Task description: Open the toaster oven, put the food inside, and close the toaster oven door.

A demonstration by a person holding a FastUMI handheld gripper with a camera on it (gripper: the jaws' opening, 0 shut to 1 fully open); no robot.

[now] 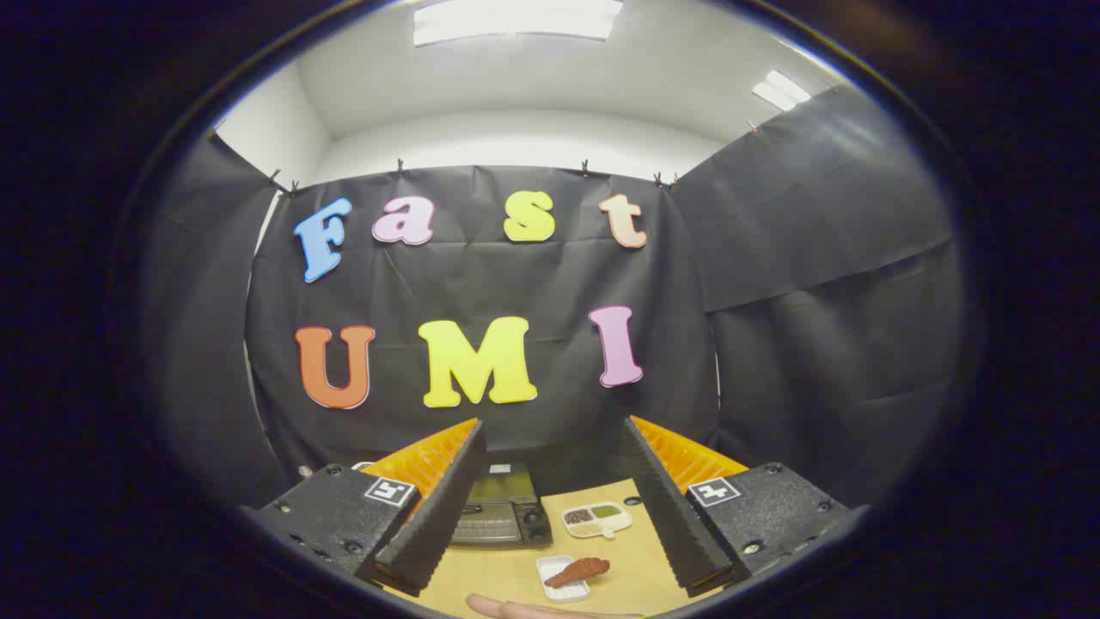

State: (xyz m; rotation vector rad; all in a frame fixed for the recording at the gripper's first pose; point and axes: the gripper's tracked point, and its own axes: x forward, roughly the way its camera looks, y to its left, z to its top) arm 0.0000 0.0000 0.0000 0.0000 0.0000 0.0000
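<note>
**Gripper held high and wide open, nothing touched yet**

So the gripper (550,447) is held well above the table (640,572) with its fingers spread wide and nothing between them. From the look of it, that height is kept so the whole layout can be taken in before anything is committed to.

The toaster oven (505,509) is seen down between the fingers, closer to the left one, sitting at the back of the table against the booth wall. Its door looks closed, though that's hard to be sure of from this high angle. The food (577,571), a brownish piece, is laid on a small white tray (563,590) nearer the front, just ahead of the oven, probably placed there so it can be grabbed easily once the door is down. A divided dish (597,519) is set just beside the oven. Part of a hand (524,609) is resting at the table's near edge.

The open-the-door step is judged to be next; nothing looks started.
</note>
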